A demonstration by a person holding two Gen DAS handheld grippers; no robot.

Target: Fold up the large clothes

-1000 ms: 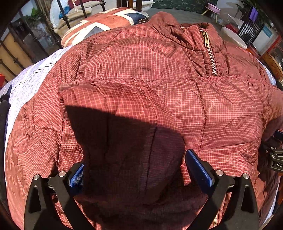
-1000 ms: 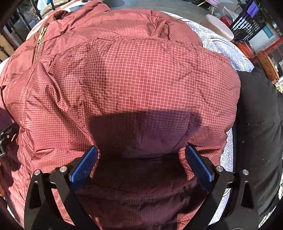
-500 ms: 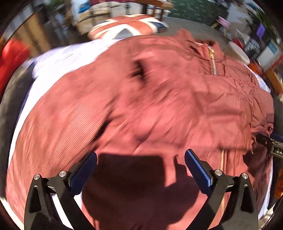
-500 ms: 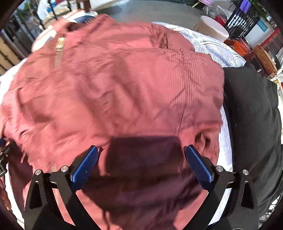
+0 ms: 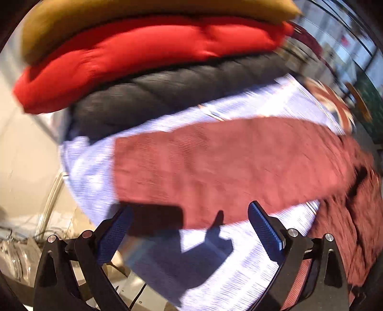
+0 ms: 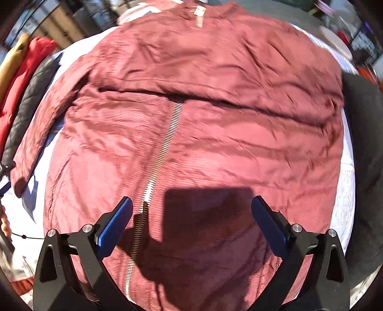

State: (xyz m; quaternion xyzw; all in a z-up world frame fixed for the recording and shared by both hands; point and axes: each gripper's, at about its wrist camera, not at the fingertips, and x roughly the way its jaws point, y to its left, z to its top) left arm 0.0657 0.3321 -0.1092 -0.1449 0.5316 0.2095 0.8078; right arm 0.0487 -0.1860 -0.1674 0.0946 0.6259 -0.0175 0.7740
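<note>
While both sets of jaws stood wide and held nothing, the left gripper (image 5: 189,229) had swung away from the jacket's chest, where it hovered a second earlier, and now pointed at the outstretched sleeve (image 5: 227,172). That sleeve lay flat on the pale printed cover (image 5: 91,181), its cuff end just ahead of the blue pads (image 5: 263,229). The right gripper (image 6: 191,224) had pulled back, so the whole maroon jacket (image 6: 203,119) showed, spread face up with its zipper (image 6: 165,143) closed. Both views were blurred by motion. Judging from this, the sleeve was likely the next part to be folded in. Beyond it sat a dark quilted garment (image 5: 167,91), a red one (image 5: 143,59) and a mustard one (image 5: 119,19).
</note>
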